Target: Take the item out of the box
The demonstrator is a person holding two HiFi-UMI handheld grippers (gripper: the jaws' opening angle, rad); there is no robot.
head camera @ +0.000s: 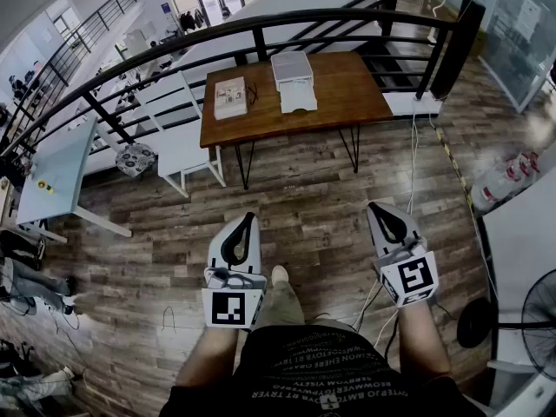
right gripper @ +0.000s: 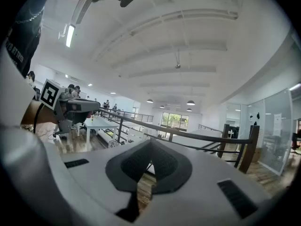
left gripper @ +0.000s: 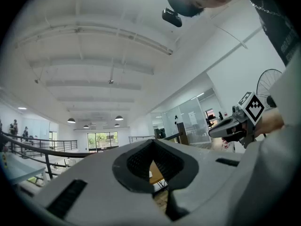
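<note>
Item, nearest: your left gripper (head camera: 247,223), held level at waist height, jaws together and nothing between them. Item, beside it: your right gripper (head camera: 380,208), likewise closed and empty. Both were carried low and pointing ahead, well apart from any work surface, which reads as a standby carry before an approach; the task looks not yet begun. Item, underfoot and ahead: bare plank floor (head camera: 313,194) between you and the furniture. Item, further off: brown table (head camera: 347,94) set against the dark railing (head camera: 261,26), with a white chair (head camera: 187,137) at its left end. On the table: the white box (head camera: 291,68), near the middle, with a flat white piece (head camera: 298,102) touching its near side, possibly its lid or flap. Its contents could not be seen from where you stood. To its left, apart from it, a shallow tan tray (head camera: 230,98) holding pale pieces, too small to identify.
</note>
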